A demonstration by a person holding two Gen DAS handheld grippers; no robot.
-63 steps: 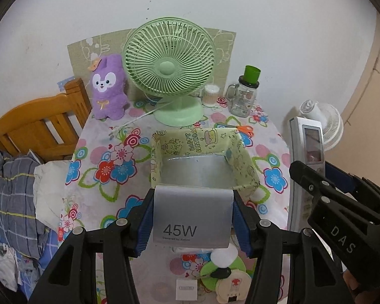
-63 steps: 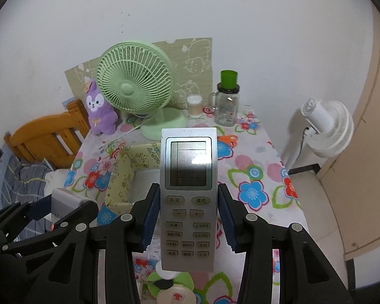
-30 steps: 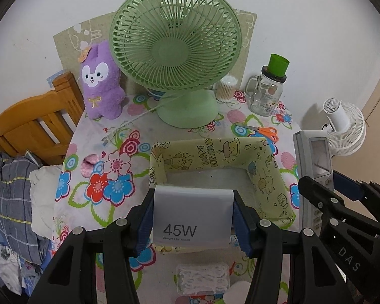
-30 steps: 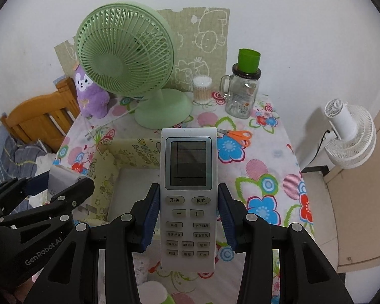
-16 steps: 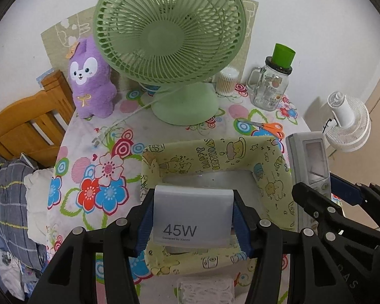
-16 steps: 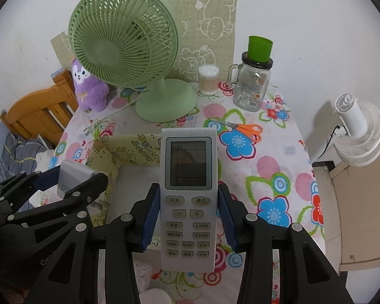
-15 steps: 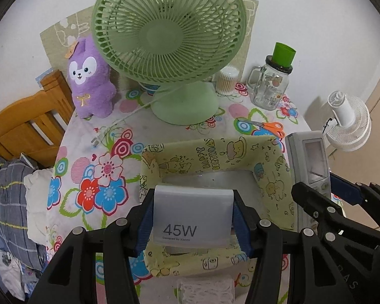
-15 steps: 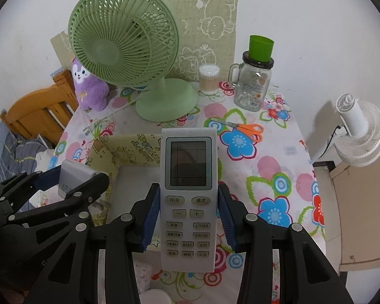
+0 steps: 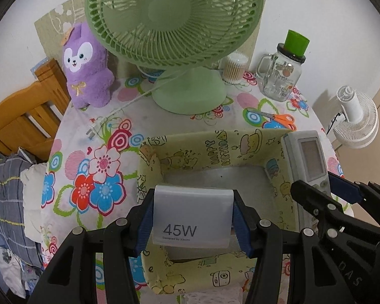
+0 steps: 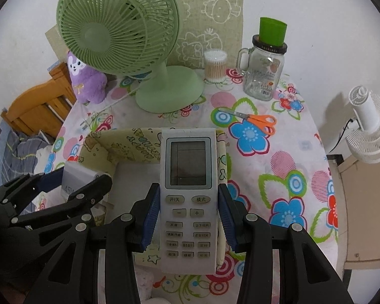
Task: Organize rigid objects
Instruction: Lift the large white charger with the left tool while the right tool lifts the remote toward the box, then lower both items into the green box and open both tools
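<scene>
My left gripper [image 9: 192, 217] is shut on a white 45W charger [image 9: 192, 215] and holds it above the near part of a yellow cartoon-print storage box [image 9: 215, 149]. My right gripper [image 10: 187, 215] is shut on a white air-conditioner remote [image 10: 186, 197] and holds it over the box's right side [image 10: 129, 141]. The remote also shows in the left wrist view [image 9: 306, 159]. The charger shows at the left of the right wrist view [image 10: 73, 179]. The box's floor looks bare.
On the floral tablecloth [image 9: 93, 152] behind the box stand a green desk fan [image 9: 174, 25], a purple plush [image 9: 86, 68], a cotton-swab jar [image 9: 234, 68] and a glass mug with green lid [image 9: 283, 76]. Orange scissors [image 10: 255, 121] lie to the right. A white fan [image 10: 367, 131] stands off the table.
Both grippers have moved forward and down over the table with their objects still held. The box now lies directly under the charger and the remote.
</scene>
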